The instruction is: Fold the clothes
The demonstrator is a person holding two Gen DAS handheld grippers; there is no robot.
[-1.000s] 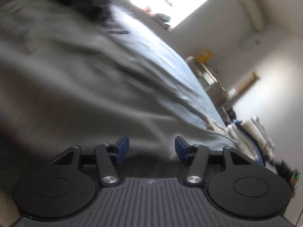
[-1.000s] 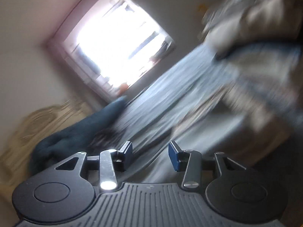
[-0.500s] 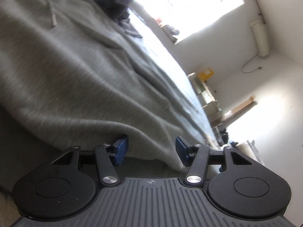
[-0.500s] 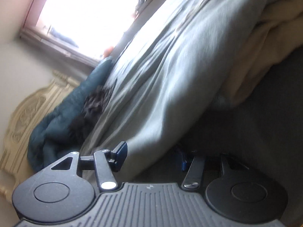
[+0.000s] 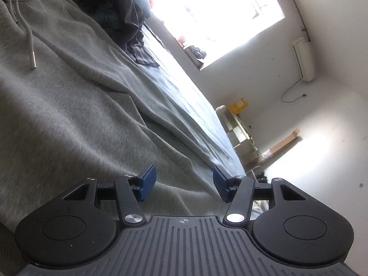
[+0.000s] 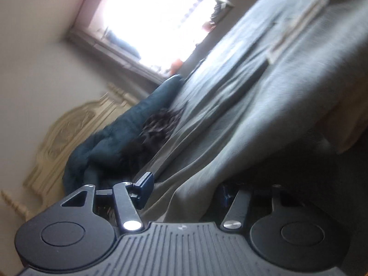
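Note:
Grey sweatpants [image 5: 76,105] with a white drawstring [image 5: 28,39] lie spread on the bed, filling the left of the left wrist view. My left gripper [image 5: 182,181] is open, its blue pads on either side of the pants' lower hem edge, low over the fabric. In the right wrist view the same grey garment [image 6: 271,105] runs diagonally. My right gripper [image 6: 184,187] is open with a fold of the grey cloth between its jaws; the right pad is in shadow under the cloth.
A dark teal blanket [image 6: 110,138] and dark clothes [image 5: 124,16] are piled near the carved headboard [image 6: 69,124]. A bright window [image 5: 207,11] is behind the bed. A shelf unit [image 5: 239,126] stands by the far wall. Cream fabric [image 6: 345,124] lies at the right.
Both views have steadied from blur. The left gripper has dropped closer to the pants' hem. The right gripper has swung and slid its jaws around an edge of the grey cloth.

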